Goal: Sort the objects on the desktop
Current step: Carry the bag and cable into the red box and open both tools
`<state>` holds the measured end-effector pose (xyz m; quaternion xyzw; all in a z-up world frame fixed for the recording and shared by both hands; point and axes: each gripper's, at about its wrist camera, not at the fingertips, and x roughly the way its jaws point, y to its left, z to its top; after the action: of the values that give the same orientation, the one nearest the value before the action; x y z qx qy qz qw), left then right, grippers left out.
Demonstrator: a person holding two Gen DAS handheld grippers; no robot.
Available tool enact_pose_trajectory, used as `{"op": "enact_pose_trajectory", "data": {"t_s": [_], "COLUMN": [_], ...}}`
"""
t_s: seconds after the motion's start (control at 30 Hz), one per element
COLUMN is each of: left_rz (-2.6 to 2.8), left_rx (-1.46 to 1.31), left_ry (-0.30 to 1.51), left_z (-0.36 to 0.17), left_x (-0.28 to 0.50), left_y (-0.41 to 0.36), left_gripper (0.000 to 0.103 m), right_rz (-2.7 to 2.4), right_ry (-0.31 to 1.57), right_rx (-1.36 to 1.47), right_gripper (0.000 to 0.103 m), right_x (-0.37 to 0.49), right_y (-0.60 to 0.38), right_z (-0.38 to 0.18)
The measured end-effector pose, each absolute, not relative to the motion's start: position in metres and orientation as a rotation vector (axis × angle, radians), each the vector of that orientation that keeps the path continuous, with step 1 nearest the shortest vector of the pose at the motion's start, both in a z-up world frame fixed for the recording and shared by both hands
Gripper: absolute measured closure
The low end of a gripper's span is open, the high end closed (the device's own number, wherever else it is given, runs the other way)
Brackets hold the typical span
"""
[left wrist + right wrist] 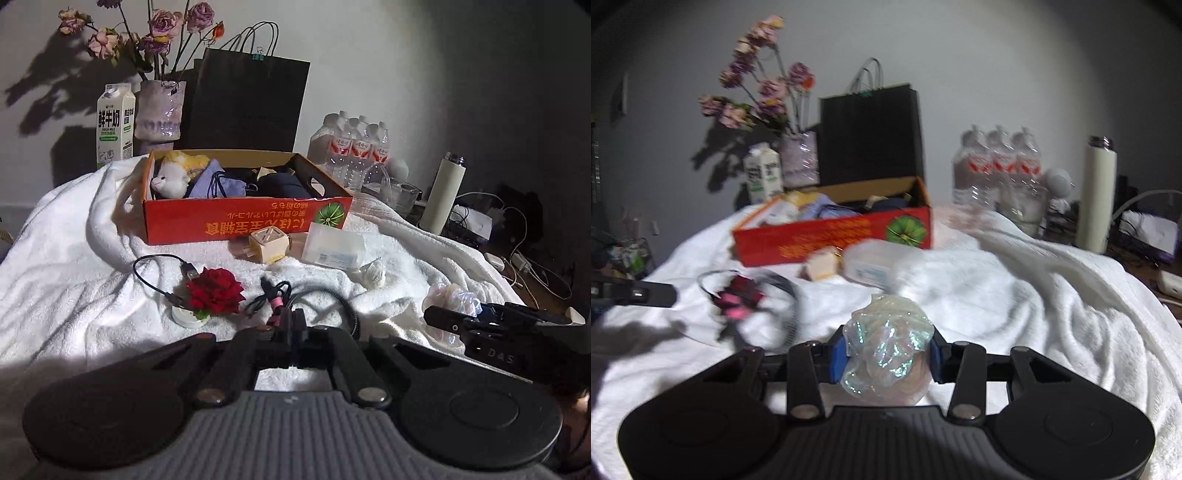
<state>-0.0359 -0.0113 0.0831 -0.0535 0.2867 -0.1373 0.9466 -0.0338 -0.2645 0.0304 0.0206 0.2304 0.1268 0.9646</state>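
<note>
A red cardboard box stands on a white towel and holds a plush toy, purple cloth and dark items. My left gripper is shut on a bundled black cable with a pink tie. My right gripper is shut on an iridescent scrunchie, also seen in the left wrist view. In front of the box lie a beige charger cube, a clear plastic case, a red rose ornament and a short USB cable.
Behind the box stand a milk carton, a vase of dried roses, a black paper bag and packed water bottles. To the right are a white flask, a glass and tangled cables.
</note>
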Motion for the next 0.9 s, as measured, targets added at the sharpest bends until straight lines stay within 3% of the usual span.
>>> {"op": "enact_pose_trajectory", "data": {"t_s": [0.07, 0.13, 0.17, 0.3, 0.37, 0.5, 0.7, 0.9], "left_rz": [-0.324, -0.326, -0.331, -0.284, -0.296, -0.265, -0.235, -0.205], "left_rx": [-0.121, -0.108, -0.099, -0.066, -0.088, -0.082, -0.068, -0.112], "left_ry": [0.595, 0.641, 0.651, 0.710, 0.745, 0.752, 0.684, 0.569], "left_z": [0.072, 0.056, 0.049, 0.027, 0.021, 0.016, 0.032, 0.069], "left_x": [-0.026, -0.010, 0.000, 0.041, 0.057, 0.075, 0.039, 0.005], "left_y": [-0.010, -0.013, -0.015, -0.027, -0.029, -0.036, -0.035, -0.012], "left_gripper": [0.092, 0.046, 0.041, 0.043, 0.060, 0.077, 0.084, 0.085], "right_rz": [0.268, 0.257, 0.254, 0.262, 0.262, 0.252, 0.268, 0.302], "right_ry": [0.456, 0.468, 0.478, 0.484, 0.482, 0.506, 0.521, 0.473], "right_rx": [0.028, 0.027, 0.036, 0.050, 0.041, 0.059, 0.062, 0.065], "right_gripper": [0.062, 0.062, 0.062, 0.062, 0.061, 0.061, 0.061, 0.061], "right_x": [-0.035, -0.032, -0.030, -0.033, -0.036, -0.036, -0.036, -0.037], "right_y": [-0.257, -0.254, -0.253, -0.251, -0.250, -0.253, -0.249, -0.243], "right_z": [0.037, 0.038, 0.038, 0.038, 0.038, 0.030, 0.022, 0.037]}}
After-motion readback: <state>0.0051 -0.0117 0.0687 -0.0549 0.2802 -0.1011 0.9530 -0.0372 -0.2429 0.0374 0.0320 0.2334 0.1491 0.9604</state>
